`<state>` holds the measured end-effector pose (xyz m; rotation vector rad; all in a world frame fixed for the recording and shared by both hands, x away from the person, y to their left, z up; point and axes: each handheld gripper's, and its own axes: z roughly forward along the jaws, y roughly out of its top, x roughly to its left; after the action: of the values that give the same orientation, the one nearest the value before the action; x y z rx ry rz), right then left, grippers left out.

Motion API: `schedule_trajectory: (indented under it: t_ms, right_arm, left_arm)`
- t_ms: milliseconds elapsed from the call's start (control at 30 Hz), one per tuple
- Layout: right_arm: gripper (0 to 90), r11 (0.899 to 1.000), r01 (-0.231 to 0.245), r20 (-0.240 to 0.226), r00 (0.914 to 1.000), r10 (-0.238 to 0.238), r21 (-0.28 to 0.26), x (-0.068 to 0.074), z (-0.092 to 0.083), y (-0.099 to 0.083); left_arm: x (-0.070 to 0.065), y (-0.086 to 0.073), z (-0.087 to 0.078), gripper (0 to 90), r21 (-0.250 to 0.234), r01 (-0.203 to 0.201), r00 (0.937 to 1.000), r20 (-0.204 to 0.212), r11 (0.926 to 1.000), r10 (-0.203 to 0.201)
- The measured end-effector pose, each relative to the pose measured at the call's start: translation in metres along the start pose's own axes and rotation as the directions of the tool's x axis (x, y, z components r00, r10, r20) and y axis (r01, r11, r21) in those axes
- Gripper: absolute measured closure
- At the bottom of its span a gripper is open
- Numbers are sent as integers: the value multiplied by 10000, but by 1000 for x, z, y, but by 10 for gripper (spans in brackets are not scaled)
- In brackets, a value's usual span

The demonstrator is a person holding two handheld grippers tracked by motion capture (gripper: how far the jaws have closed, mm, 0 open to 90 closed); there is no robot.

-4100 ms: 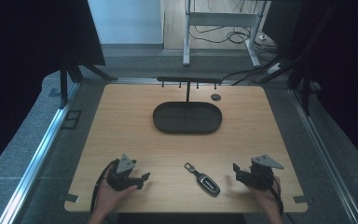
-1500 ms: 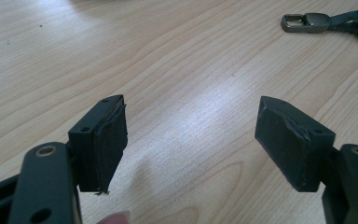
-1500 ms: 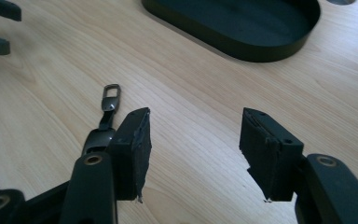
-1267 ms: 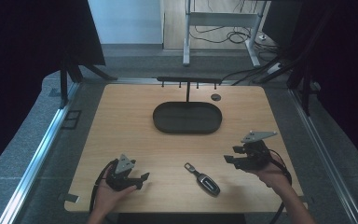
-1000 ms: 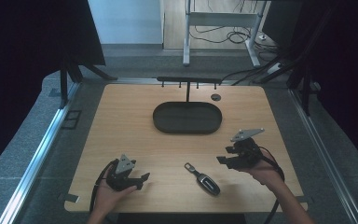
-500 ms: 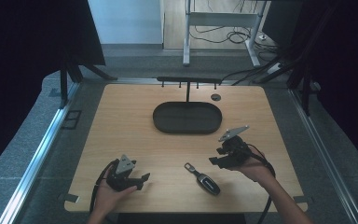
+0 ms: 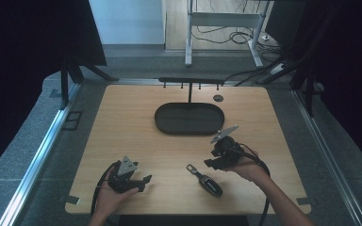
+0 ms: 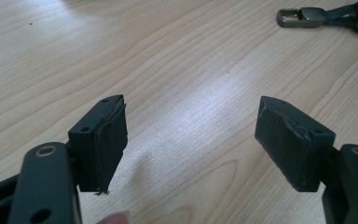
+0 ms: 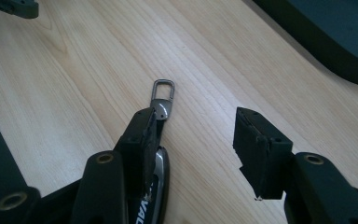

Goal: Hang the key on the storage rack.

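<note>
A black car key fob (image 7: 206, 179) with a metal loop lies flat on the wooden table (image 7: 122, 122), near the front edge. My right gripper (image 7: 211, 163) hovers just right of and above it, jaws angled down toward it. In the right gripper view the right gripper (image 9: 196, 126) is open; its left jaw is over the fob's body and the metal loop (image 9: 163, 91) pokes out ahead. The jaws have just been closing a little, with bare wood between them. My left gripper (image 7: 143, 181) rests open at the front left. In its own view the left gripper (image 8: 191, 126) is empty.
A black oval tray (image 7: 189, 118) sits at the table's middle back, with a thin black rack (image 7: 190, 81) behind it and a small round disc (image 7: 218, 98) beside it. The tray's rim (image 9: 326, 42) shows in the right gripper view. The key fob (image 8: 326, 14) lies far off in the left gripper view.
My right gripper has moved left from the table's right side and come in close over the key fob. The left gripper and the fob have stayed put.
</note>
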<state>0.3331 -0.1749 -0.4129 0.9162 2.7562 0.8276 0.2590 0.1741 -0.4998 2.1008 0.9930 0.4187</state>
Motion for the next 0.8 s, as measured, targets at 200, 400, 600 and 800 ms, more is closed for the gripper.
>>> schedule_trajectory:
  t_ms: [200, 400, 600, 800]
  right_arm:
    - [500, 9998, 78, -149, 9999, -75, 173, 3, 7, 4]
    - [500, 9991, 158, -379, 9992, -143, 396, 5, 13, 7]
    - [501, 9971, 217, -458, 9988, -184, 729, 9, 21, 13]
    - [501, 9939, 308, -497, 9984, -256, 1056, 14, 29, 18]
  left_arm:
    - [0, 0, 0, 256, 11, 6, 10000, -2, 10000, -6]
    - [-1, 0, 1, 256, 47, -23, 10000, 30, 10000, 22]
    - [-1, 0, 1, 256, 34, -28, 10000, 31, 10000, 28]
    - [-2, 0, 1, 256, 29, -36, 10000, 48, 10000, 36]
